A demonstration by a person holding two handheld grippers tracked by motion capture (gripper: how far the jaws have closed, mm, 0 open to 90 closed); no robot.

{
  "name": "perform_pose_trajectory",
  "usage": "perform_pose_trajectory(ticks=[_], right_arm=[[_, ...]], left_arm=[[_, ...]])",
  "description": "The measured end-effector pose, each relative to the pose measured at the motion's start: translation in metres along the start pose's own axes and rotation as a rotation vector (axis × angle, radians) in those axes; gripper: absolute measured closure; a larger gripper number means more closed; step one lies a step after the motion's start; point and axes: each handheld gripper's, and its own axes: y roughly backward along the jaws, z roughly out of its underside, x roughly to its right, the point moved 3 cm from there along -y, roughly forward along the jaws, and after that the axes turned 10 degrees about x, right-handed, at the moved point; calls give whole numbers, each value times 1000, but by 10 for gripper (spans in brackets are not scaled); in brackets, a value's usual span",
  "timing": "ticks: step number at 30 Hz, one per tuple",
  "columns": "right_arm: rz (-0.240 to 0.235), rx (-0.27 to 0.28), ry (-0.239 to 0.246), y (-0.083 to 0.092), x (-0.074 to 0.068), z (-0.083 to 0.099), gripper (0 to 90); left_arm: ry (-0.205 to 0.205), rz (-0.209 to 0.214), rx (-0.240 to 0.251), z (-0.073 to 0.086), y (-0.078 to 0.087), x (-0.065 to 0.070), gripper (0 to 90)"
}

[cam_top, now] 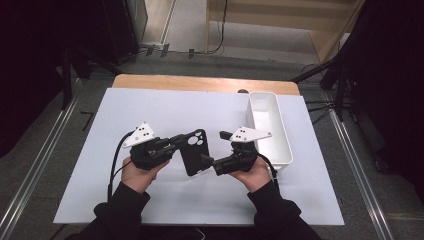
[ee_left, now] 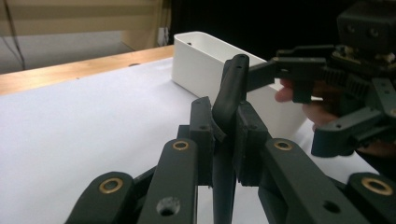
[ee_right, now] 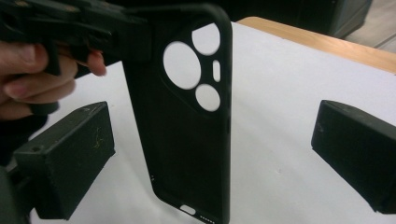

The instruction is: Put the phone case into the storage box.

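The left tongs (cam_top: 176, 141) were clamped on the upper edge of a black rubbery phone case with round camera cut-outs (cam_top: 195, 152), held above the white-covered bench (cam_top: 165, 107). The right tongs (cam_top: 206, 161) stood wide around its lower end, pads apart from it. At two o'clock from the case, a white oblong plastic bin (cam_top: 280, 131) sat empty.

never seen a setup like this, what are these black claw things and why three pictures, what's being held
A person sits at a table covered by a white sheet and holds a hand-operated two-jaw gripper in each hand. One camera looks down from above; the other two ride on the grippers and look along their jaws. The left gripper is clamped on the edge of a black phone case, the empty kind with round camera cut-outs, held up off the sheet. The right gripper has its jaws wide open on either side of the case, not pressing it. A white bin stands at the right.
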Motion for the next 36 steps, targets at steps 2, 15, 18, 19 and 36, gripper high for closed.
perform_pose_trajectory(ticks=[2,15,18,19,36], right_arm=[[37,-12,8,-2,-1,1,0],[110,12,21,-10,-12,6,0],[117,9,40,-13,-16,7,0],[117,9,46,-13,-18,7,0],[169,15,40,-22,-28,10,0]], left_arm=[[0,-15,2,0,1,-1,801],[-5,-107,-10,1,-2,5,800],[-12,-126,0,1,-3,7,800],[-15,-138,2,1,-2,8,799],[20,-172,-13,0,-4,12,799]])
